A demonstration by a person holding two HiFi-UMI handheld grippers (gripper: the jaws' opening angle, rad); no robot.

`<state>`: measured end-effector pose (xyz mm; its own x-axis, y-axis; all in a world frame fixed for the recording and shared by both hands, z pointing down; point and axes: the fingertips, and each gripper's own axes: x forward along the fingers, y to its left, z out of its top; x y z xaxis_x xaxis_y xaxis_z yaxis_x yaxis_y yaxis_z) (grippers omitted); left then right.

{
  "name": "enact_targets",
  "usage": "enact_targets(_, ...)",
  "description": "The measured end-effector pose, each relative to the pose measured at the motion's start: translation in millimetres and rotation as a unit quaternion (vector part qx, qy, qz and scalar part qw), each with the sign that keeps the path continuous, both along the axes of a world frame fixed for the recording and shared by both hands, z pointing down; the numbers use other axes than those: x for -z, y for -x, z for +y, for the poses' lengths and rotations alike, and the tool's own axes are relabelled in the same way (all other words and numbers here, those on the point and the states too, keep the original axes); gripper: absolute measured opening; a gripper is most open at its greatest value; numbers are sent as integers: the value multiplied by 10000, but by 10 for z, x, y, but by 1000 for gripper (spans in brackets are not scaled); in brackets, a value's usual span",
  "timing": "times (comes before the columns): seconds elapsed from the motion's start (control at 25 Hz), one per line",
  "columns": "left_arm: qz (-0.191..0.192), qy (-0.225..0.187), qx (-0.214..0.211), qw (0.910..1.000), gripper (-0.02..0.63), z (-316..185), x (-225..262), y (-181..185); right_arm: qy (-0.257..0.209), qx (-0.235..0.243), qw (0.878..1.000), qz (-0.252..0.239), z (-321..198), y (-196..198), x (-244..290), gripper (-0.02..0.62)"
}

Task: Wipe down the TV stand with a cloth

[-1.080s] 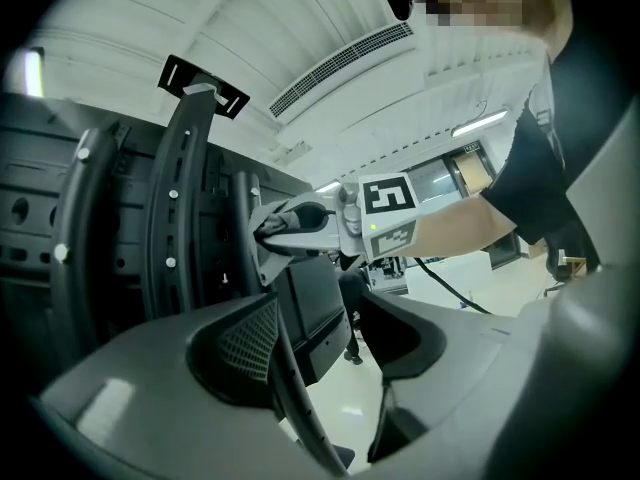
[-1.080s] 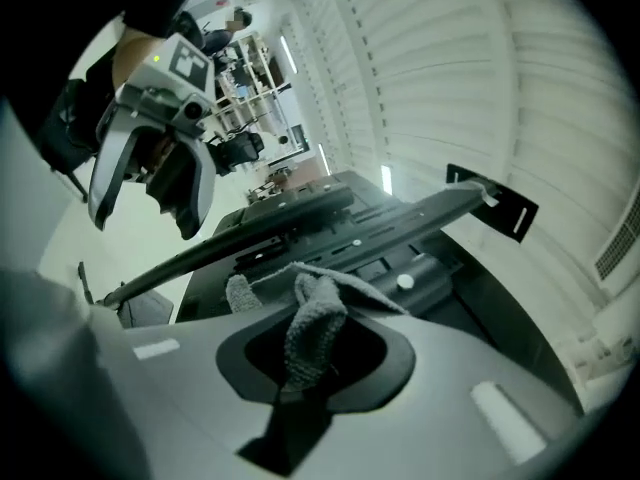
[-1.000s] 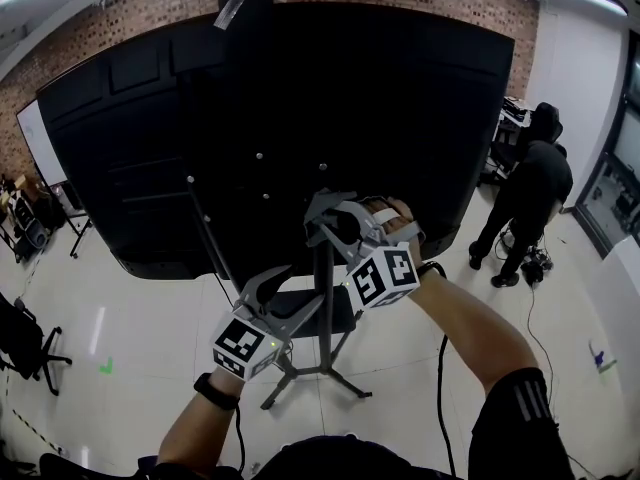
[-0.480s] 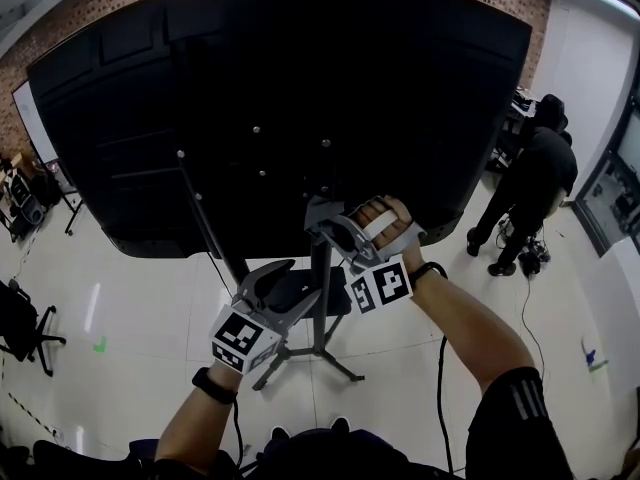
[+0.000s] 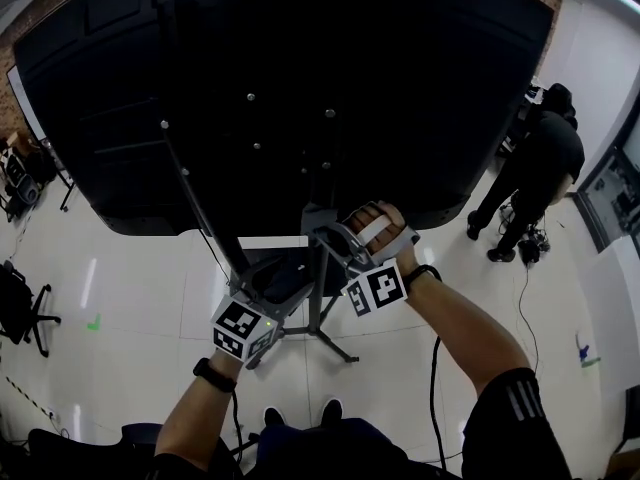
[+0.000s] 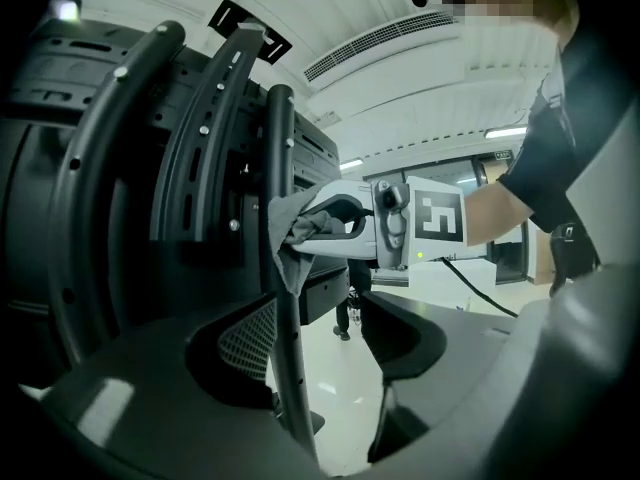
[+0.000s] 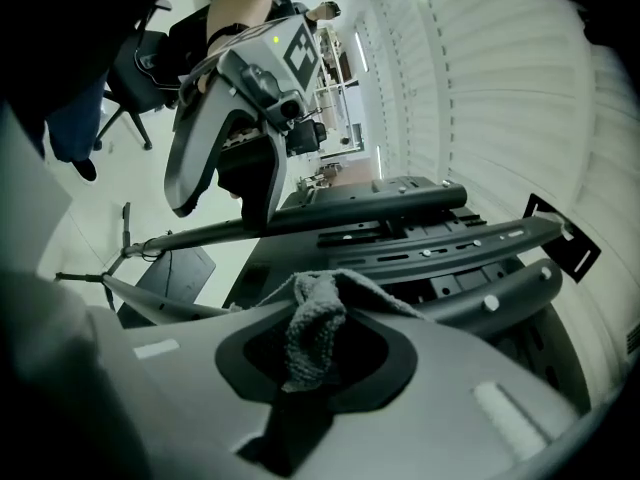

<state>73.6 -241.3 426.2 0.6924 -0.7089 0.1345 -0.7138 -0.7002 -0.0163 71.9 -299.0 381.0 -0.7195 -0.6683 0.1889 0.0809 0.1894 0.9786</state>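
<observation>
Between the jaws of your right claw [image 7: 318,368] sits the grey cloth [image 7: 312,318], clamped firmly, with a loose fold spilling just past the jaw tips onto the dark bars of the TV stand [image 7: 400,200]. Beyond that claw is your left claw [image 6: 330,333], jaws apart, with a thin black strut [image 6: 285,368] of the stand rising between them, nearer its left jaw; contact cannot be judged. Above your left claw, the cloth presses against that same strut. Over both claws spreads the TV's black back panel [image 5: 300,88]. Well off to the right of your right claw, a person [image 5: 535,163] stands on the pale floor [image 5: 130,308].
</observation>
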Motion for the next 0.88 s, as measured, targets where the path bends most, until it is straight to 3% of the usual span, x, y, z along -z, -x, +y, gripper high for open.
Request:
enact_targets(0.2,-37,331,24,9994,287,-26,-444,4,227,48,9995,211,8,9,-420,64)
enact_targets(0.52,-1,732,73,9973,287,-64,-1046,16,1020,-74,9947,125,27,-10,-1120,63)
enact_targets(0.88,-20,1006,56,9949,287,-158,-1718,35,2020,-287,9789,-49,22,40,-1990,61)
